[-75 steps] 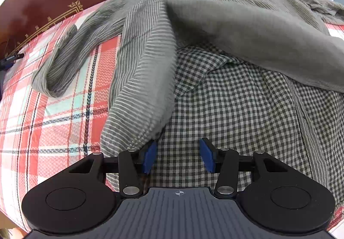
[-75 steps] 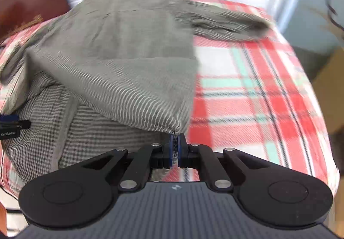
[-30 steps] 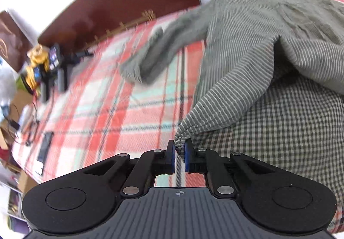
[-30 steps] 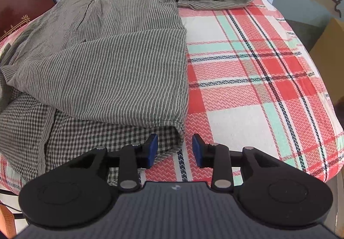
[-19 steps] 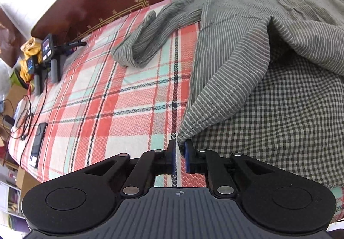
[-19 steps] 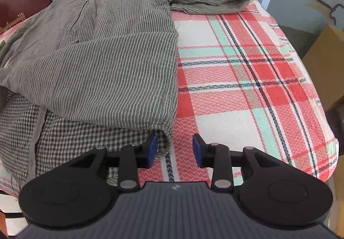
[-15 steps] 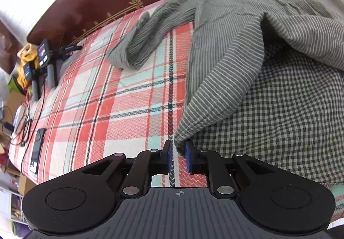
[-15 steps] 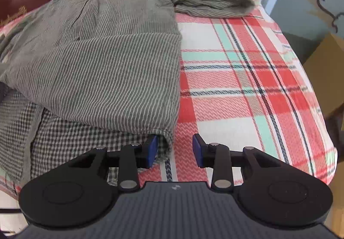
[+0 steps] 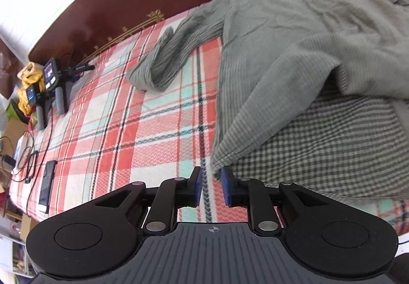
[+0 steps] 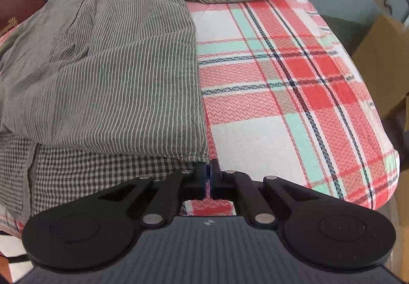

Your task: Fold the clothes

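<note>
A green-grey striped shirt lies spread on a bed, over a checked garment. In the left wrist view my left gripper is low at the shirt's near left hem corner. Its jaws are opening, and the corner hangs loose just above the gap, near the right pad, with nothing pressing on it. In the right wrist view my right gripper is at the near right hem corner of the striped shirt. Its jaws are closing, pinched almost together on that corner. The checked garment shows below the hem.
A red, white and mint plaid bed cover reaches the bed's right edge, with a cardboard box beyond it. On the left are a dark wooden headboard, handheld devices, cables and a black remote.
My left jaws have parted and let go of the left hem corner. My right jaws, open before, have come together on the right hem corner.
</note>
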`<state>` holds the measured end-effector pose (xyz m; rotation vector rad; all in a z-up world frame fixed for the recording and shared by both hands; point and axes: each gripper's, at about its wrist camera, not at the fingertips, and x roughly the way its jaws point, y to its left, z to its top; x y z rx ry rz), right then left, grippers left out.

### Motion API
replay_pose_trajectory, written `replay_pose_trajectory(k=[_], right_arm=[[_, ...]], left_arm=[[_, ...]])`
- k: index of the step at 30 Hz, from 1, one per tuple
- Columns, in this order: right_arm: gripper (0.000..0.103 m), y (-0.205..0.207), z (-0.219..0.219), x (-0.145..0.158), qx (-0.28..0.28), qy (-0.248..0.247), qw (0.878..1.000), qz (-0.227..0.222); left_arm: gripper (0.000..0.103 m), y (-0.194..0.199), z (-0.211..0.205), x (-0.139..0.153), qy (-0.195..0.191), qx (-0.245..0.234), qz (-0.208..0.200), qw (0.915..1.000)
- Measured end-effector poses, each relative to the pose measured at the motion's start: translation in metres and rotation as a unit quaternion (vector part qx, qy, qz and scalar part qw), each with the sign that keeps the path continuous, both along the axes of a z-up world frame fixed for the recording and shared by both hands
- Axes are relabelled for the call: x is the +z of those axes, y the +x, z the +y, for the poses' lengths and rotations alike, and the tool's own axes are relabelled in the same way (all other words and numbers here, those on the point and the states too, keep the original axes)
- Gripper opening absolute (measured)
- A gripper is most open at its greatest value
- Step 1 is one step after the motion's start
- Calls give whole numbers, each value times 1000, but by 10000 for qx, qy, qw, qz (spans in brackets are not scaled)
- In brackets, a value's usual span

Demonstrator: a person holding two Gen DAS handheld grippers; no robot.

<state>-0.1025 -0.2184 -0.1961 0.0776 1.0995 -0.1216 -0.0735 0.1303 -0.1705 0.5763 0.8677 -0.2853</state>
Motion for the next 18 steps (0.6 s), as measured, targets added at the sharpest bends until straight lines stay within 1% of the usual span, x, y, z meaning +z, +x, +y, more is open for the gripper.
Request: replay_pose_trajectory(k=[1,3,4,5,7,8,9,10,13,15,18], right_arm=[[25,-3,1,6,1,-61,9999,-83],[27,-9,7,21,107,20,9994,-325],[29,-11,10,29,178,97,9987,-460],[30,-12,16,35,307,154,9979,-542],[31,-9,35,38,694,224,9956,-589],[31,-7,45,38,904,269,9938,-586],[33,-5,56,34,1133,298,9917,-535],[41,-3,70,30,1361,298,9892,-461],[54,-6,109,21,2076,120,9769,-496],[55,-8,132,16,2483,-123,9668,-584],[55,-1,152,4,2896,-427,9546,-558]], left_arm=[[36,-2,-1,4,-32,-66,-27,10000],[38,-9,-11,8,51,-394,-223,9990],[41,-12,-18,9,68,-591,-288,9978],[43,-14,-25,10,83,-789,-347,9962],[50,-15,-42,6,87,-1148,-378,9926],[51,-15,-52,3,103,-1290,-381,9909],[51,-15,-61,-1,122,-1429,-389,9889],[51,-15,-69,-5,171,-1550,-433,9868],[53,-15,-90,-18,461,-1846,-673,9794],[57,-12,-99,-25,599,-1920,-761,9766],[59,-6,-108,-33,696,-1937,-728,9759]])
